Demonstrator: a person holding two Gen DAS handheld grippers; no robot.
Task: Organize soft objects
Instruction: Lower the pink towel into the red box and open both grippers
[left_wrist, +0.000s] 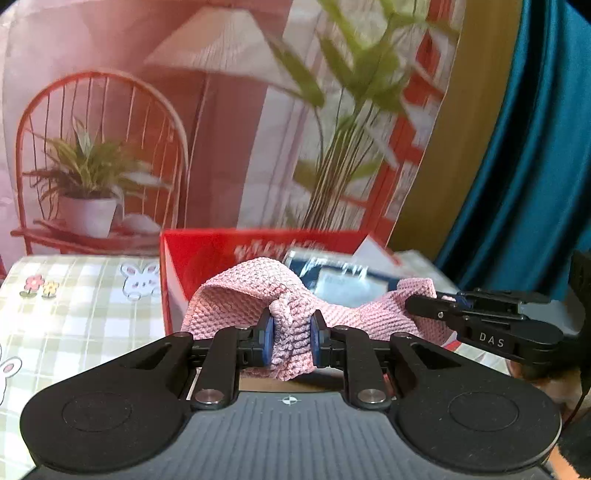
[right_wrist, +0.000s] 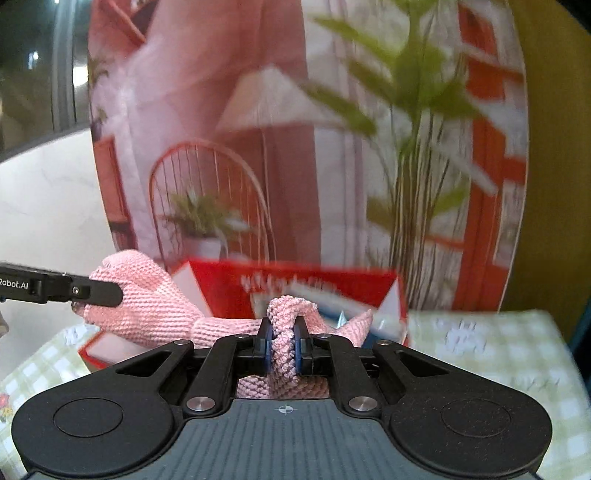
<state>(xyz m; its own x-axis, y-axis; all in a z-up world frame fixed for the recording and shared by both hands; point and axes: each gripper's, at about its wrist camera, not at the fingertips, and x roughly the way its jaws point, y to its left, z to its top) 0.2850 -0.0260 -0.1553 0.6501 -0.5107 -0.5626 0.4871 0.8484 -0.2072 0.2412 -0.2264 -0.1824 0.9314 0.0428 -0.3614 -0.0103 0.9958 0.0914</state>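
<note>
A pink knitted cloth (left_wrist: 240, 291) hangs stretched between both grippers above a red box (left_wrist: 199, 254). My left gripper (left_wrist: 291, 338) is shut on a bunched fold of the cloth, its blue pads pressing both sides. The right gripper (left_wrist: 417, 306) enters that view from the right, pinching the cloth's other end. In the right wrist view my right gripper (right_wrist: 284, 341) is shut on a thick fold of the pink cloth (right_wrist: 155, 314), and the left gripper (right_wrist: 103, 293) clamps the far end at the left. The red box (right_wrist: 229, 291) lies just beyond.
The red box holds a blue and white packet (left_wrist: 343, 280). A green checked tablecloth with rabbits (left_wrist: 74, 306) covers the table. Behind stands a printed backdrop of a red chair, lamp and plants (left_wrist: 155, 129). A teal curtain (left_wrist: 524, 166) hangs at the right.
</note>
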